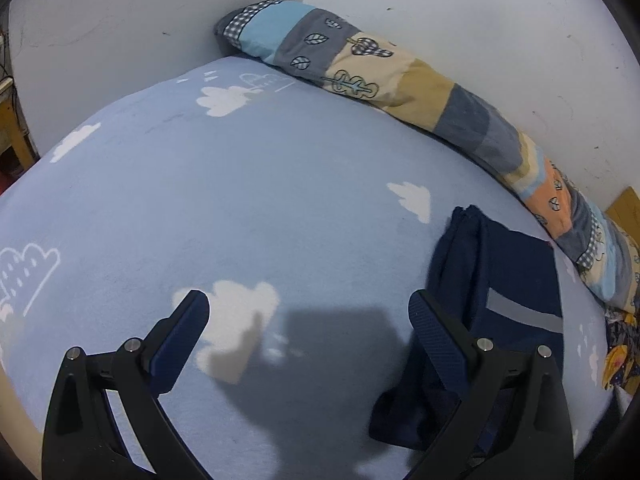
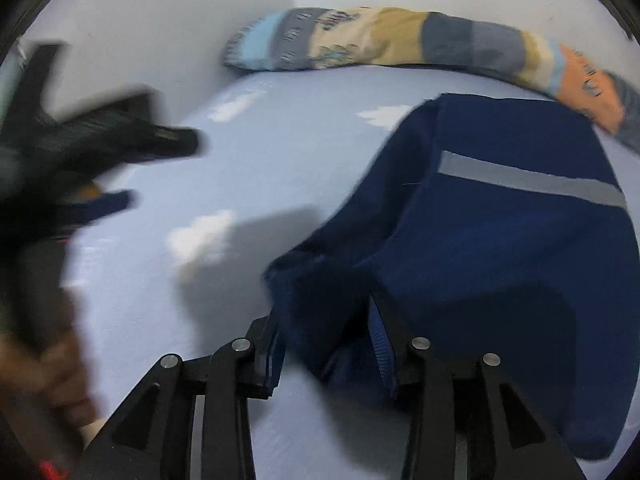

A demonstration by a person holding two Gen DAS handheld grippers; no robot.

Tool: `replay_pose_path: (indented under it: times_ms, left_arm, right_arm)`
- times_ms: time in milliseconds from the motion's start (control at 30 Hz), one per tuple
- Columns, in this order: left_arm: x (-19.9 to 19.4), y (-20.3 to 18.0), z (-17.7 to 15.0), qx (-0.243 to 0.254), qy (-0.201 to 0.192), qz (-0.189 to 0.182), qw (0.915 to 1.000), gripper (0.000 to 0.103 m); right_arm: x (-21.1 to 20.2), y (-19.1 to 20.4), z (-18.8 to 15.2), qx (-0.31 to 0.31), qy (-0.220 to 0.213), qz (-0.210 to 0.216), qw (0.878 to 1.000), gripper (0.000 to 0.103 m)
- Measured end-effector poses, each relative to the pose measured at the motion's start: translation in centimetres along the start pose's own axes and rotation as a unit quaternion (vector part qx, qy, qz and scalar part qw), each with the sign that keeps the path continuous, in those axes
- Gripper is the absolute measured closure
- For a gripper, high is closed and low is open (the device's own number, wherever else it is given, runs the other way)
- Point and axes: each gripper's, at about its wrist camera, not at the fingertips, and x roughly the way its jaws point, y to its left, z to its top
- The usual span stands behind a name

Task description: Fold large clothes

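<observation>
1. Bed [image 1: 240,200]: left and centre bare, passable.
2. Navy garment [image 1: 500,280] occupies the right side.
3. Rolled patchwork quilt [image 1: 400,76] lines the far wall [image 1: 480,20], blocking that edge.

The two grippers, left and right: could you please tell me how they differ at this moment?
The left gripper is wide open over bare sheet, with nothing between its fingers; the right gripper stands narrower, with a fold of the navy garment between its fingers. The left gripper has the garment beside its right finger; the right gripper sits at the garment's near edge. Both are black with blue pads and point down at the bed.
</observation>
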Motion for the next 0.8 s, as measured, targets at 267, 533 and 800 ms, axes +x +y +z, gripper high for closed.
replay_pose_path:
  times_ms: [267, 533, 800]
  left_arm:
    - [-1.3, -4.2, -1.0, 0.068, -0.008, -0.07, 0.9952, 0.002]
    - [0.6, -12.0, -5.7, 0.189, 0.075, -0.164, 0.9653, 0.002]
    - [5.8, -11.9, -8.3, 0.226, 0.158, -0.059, 0.9594, 0.0]
  right_arm:
    - [-12.0, -8.2, -0.9, 0.08, -0.103, 0.021, 0.991, 0.066]
    - [-11.1, -13.7, -4.3, 0.125, -0.08, -0.019, 0.989, 0.087]
    - [-5.3, -14.8, -6.1, 0.131, -0.018, -0.022, 0.991, 0.092]
